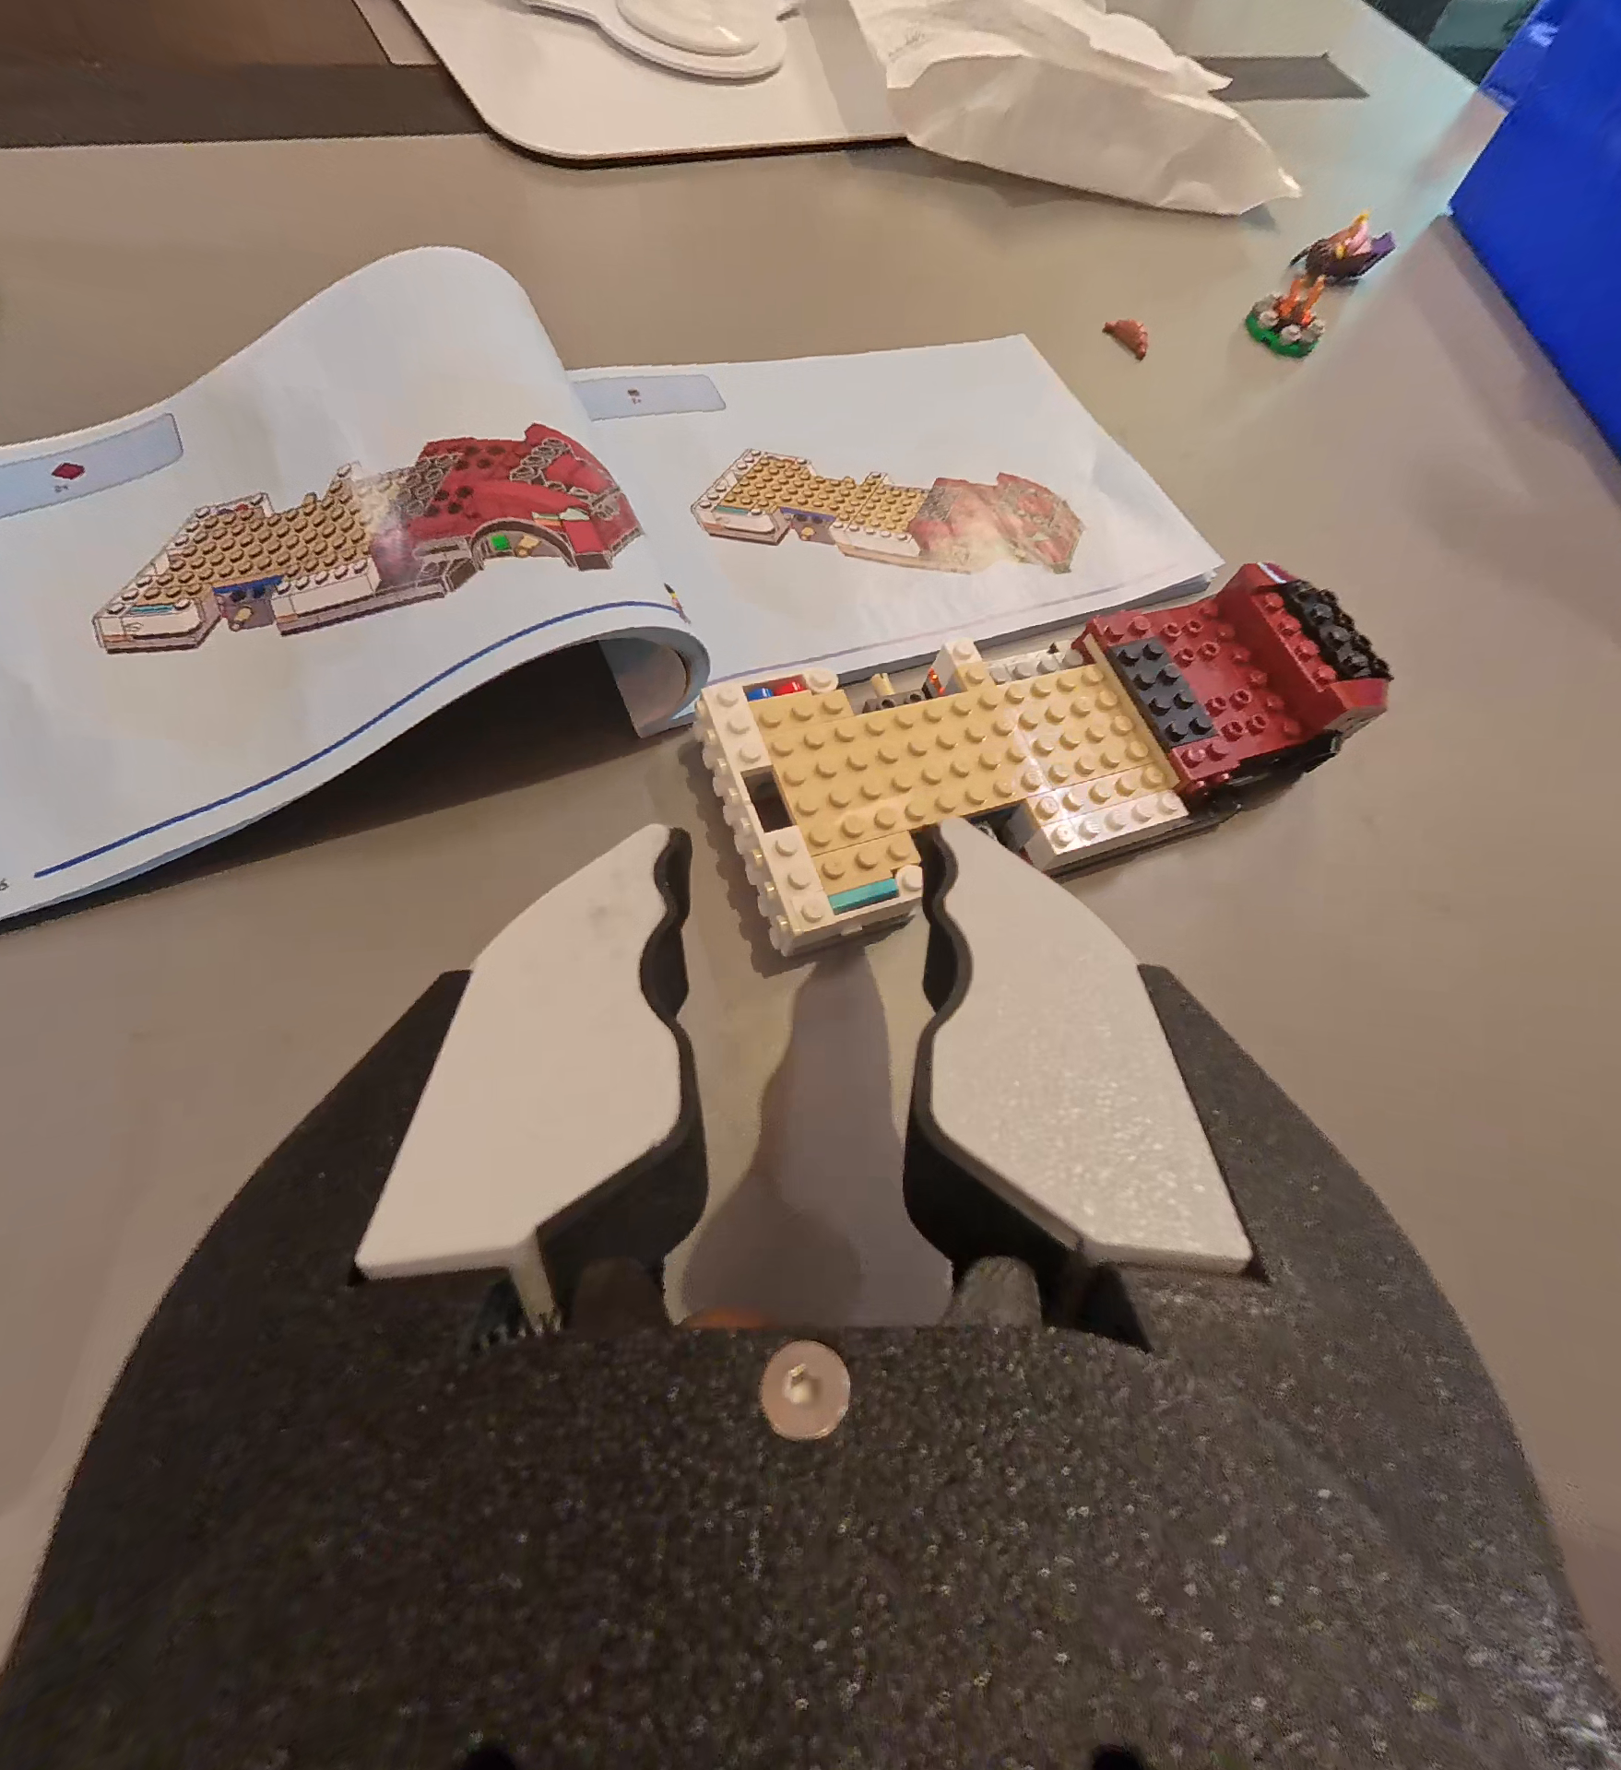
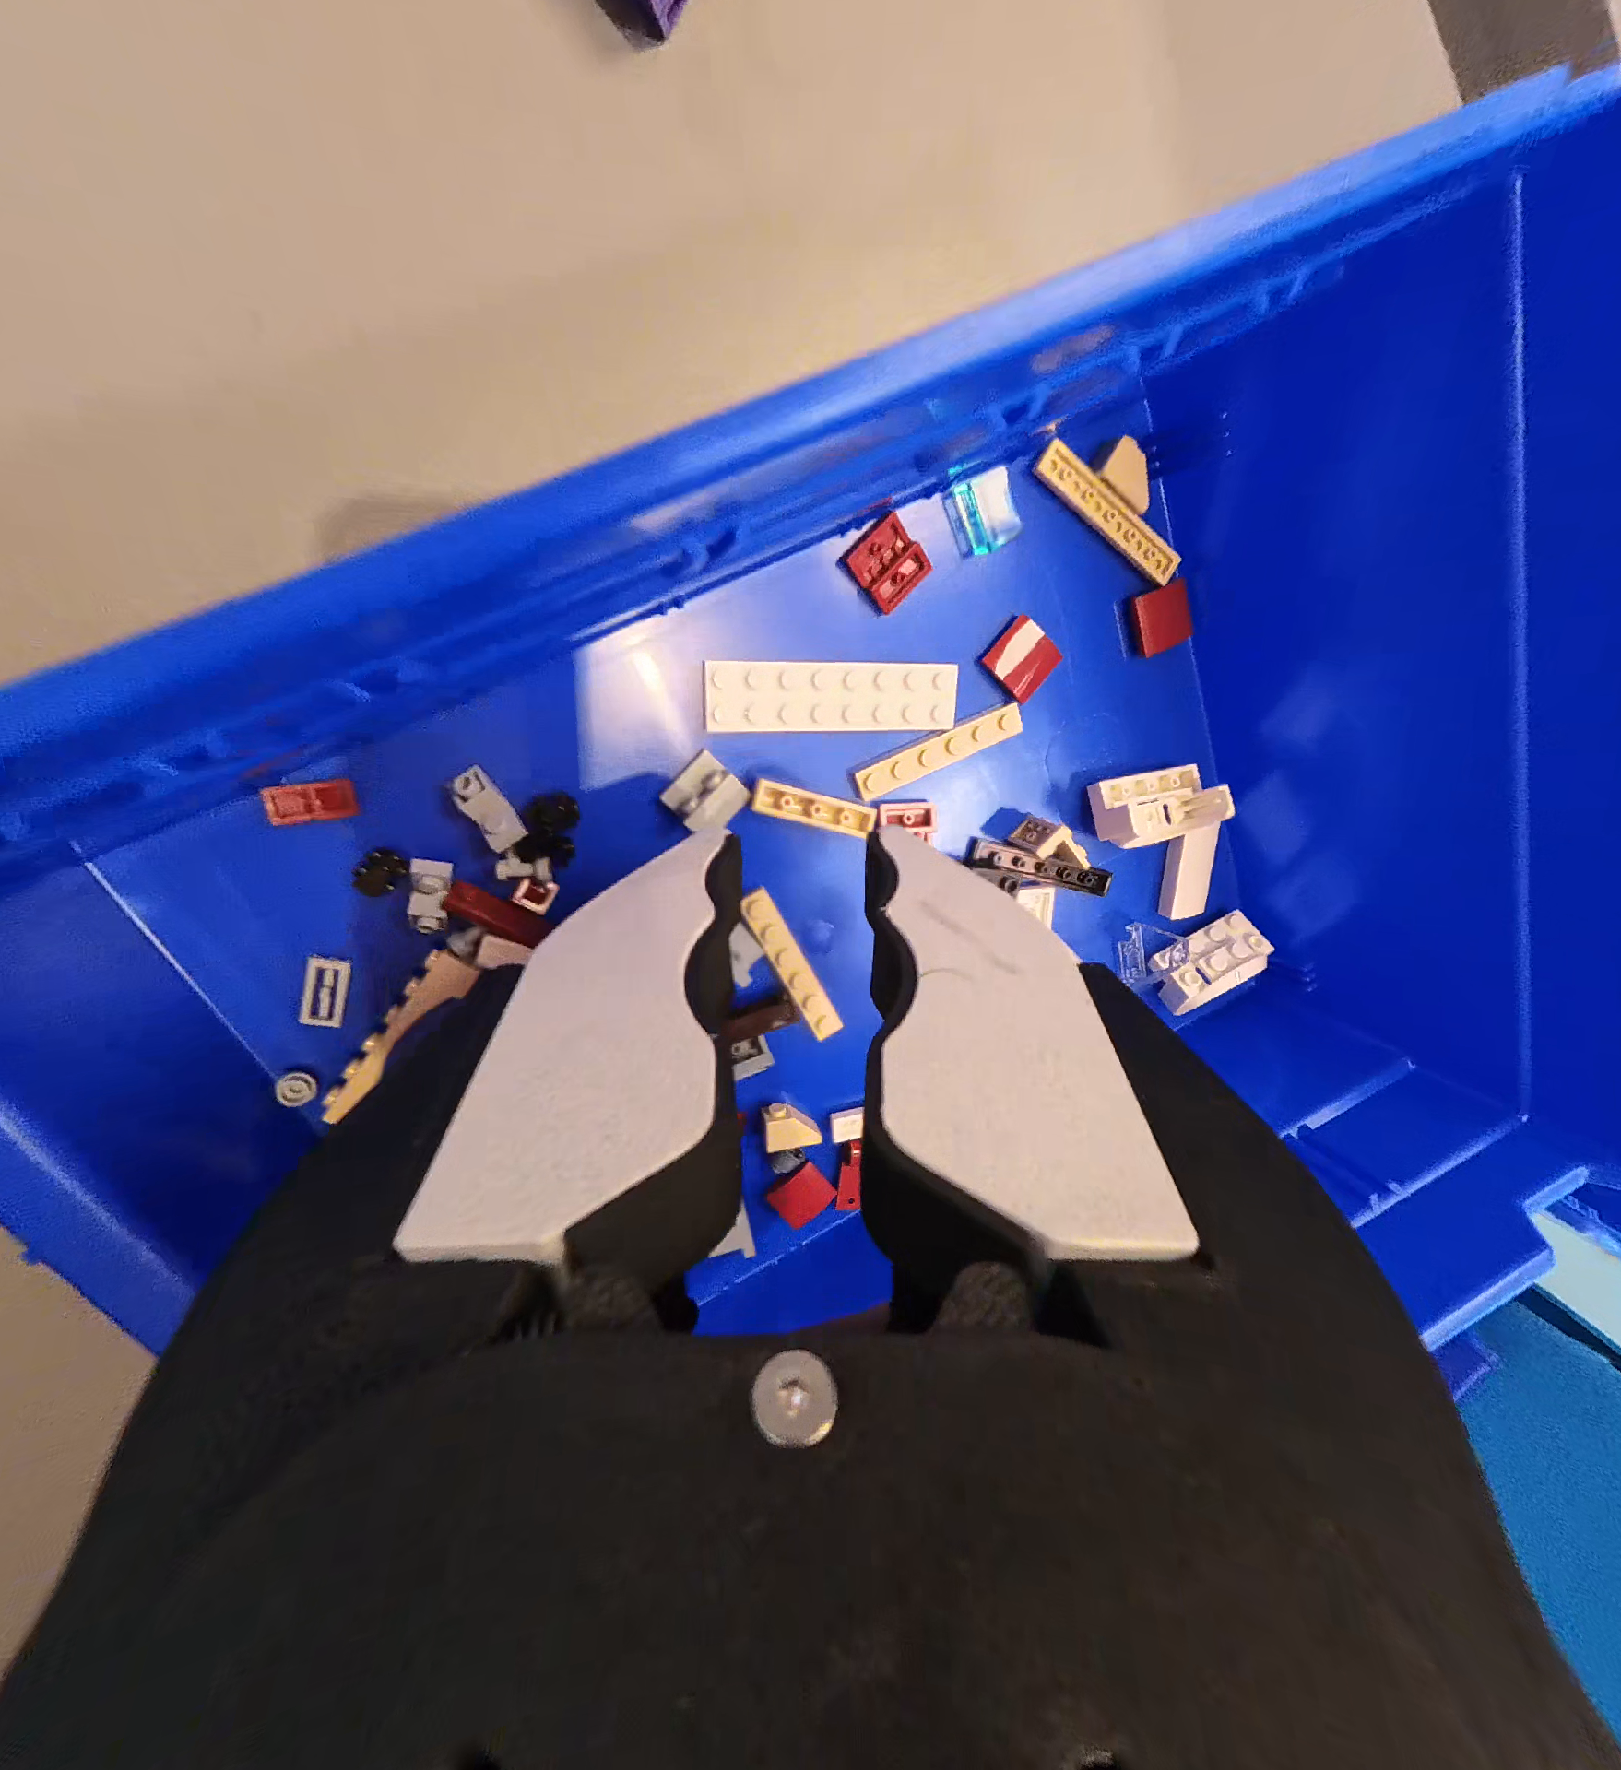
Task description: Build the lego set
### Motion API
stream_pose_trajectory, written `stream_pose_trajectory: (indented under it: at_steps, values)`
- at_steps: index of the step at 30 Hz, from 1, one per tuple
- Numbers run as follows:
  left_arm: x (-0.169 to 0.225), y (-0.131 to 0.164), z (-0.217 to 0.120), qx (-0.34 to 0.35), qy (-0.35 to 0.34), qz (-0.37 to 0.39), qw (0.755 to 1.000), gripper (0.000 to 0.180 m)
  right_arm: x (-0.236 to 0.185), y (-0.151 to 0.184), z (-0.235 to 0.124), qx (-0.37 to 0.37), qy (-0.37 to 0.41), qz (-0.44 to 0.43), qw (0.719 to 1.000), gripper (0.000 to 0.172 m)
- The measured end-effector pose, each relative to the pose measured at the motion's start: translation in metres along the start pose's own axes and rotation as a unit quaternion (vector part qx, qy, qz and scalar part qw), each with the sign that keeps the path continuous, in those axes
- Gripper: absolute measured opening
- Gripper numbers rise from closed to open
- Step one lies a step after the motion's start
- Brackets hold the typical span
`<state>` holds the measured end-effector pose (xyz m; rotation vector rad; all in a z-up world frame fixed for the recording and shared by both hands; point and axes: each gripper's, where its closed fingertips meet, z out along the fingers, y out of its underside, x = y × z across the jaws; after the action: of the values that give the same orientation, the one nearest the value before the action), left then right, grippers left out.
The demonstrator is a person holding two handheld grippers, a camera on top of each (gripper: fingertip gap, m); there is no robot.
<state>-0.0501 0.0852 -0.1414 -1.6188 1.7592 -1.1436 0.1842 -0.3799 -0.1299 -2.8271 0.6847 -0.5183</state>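
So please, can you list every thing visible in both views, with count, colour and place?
Brick model: one, tan, white and dark red, on table, its near corner between the left gripper's fingers.
Booklet: one, open, pale blue, behind model.
Paper bag: one, white, crumpled, far side.
Small figures: a few, mixed colours, near bin.
Bin: one, blue.
Loose bricks: many, white, tan, red, grey, black, in bin.
Left gripper: open around model corner; left pad apart.
Right gripper: open, above bricks.

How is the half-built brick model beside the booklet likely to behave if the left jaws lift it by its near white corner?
The brick model looks stiff but probably fragile: many small stacked pieces. Long and gripped at one end, its dark red far end would likely sag or snap off.
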Motion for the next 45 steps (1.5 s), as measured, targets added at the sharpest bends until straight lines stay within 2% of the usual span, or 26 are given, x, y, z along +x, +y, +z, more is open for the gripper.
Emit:
stream_pose_trajectory:
  at_steps: [13,21,28,31,34,39,42,45]
  values:
    - [0.002,-0.003,-0.002,0.007,0.058,-0.036,0.998,0.047,-0.004,-0.007,-0.012,-0.037,0.033,-0.012,0.999,0.026]
    - [0.007,0.002,0.002,-0.010,0.041,0.003,0.999,0.048,-0.001,0.026,-0.030,-0.031,0.044,-0.025,0.998,0.027]
    - [0.029,-0.001,-0.004,0.012,0.074,0.067,0.995,0.048,0.002,0.059,-0.051,-0.005,0.040,-0.067,0.997,0.027]
    - [0.055,-0.005,0.000,0.022,0.109,0.075,0.991,0.048,-0.005,0.064,-0.048,0.011,0.018,-0.100,0.995,0.027]
    - [0.087,-0.005,0.010,0.010,0.137,0.093,0.986,0.048,-0.015,0.060,-0.040,0.029,-0.009,-0.159,0.987,0.027]
    - [0.124,0.003,0.032,-0.026,0.133,0.141,0.981,0.048,-0.031,0.034,-0.032,0.071,-0.059,-0.268,0.959,0.026]
    - [0.135,0.011,0.041,-0.045,0.126,0.148,0.980,0.048,-0.038,0.021,-0.026,0.090,-0.094,-0.302,0.944,0.024]
    - [0.135,0.011,0.043,-0.046,0.111,0.155,0.981,0.047,-0.032,0.014,-0.018,0.099,-0.095,-0.321,0.937,0.022]
